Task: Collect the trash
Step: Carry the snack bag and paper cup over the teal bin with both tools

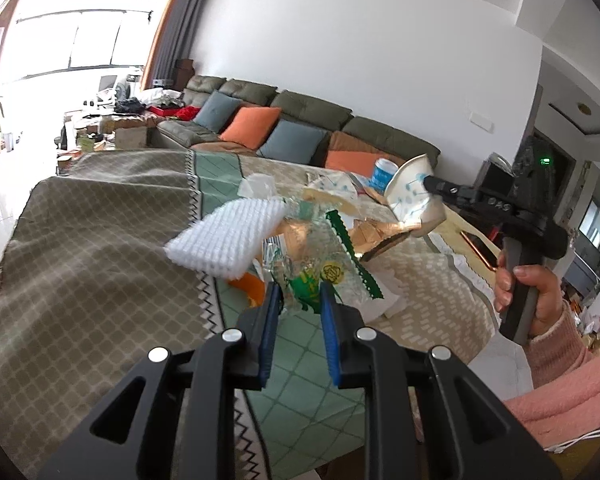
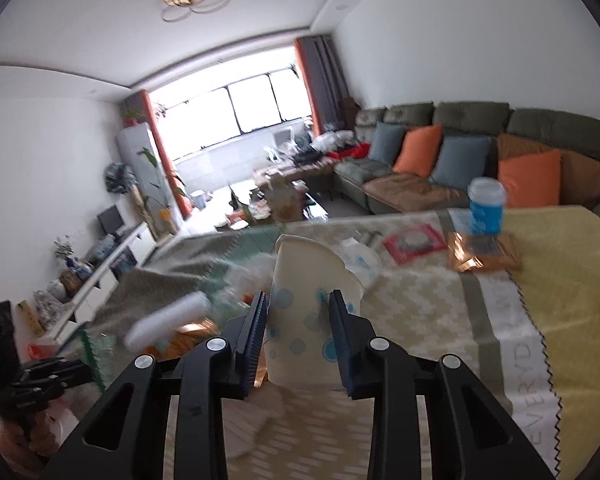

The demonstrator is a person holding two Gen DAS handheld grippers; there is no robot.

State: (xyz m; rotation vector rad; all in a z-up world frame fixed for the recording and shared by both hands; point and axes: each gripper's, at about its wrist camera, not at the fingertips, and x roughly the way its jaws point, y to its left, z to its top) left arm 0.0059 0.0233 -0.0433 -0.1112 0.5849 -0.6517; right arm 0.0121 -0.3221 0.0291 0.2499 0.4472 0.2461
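Left gripper (image 1: 300,292) pinches a clear plastic wrapper (image 1: 312,264); right gripper (image 2: 300,320) — raised, handle in a fist — clamps a crushed paper cup (image 2: 308,300).

1. Paper cup (image 2: 304,320): matt, white, blue-dotted.
2. Wrapper (image 1: 320,272): clear, glossy, crinkled plastic.
3. Foam netting (image 1: 224,236): white, ribbed.
4. Surface (image 1: 80,260): woven matt cloth.
5. Left gripper (image 1: 300,308): matt black, ribbed blue pads.
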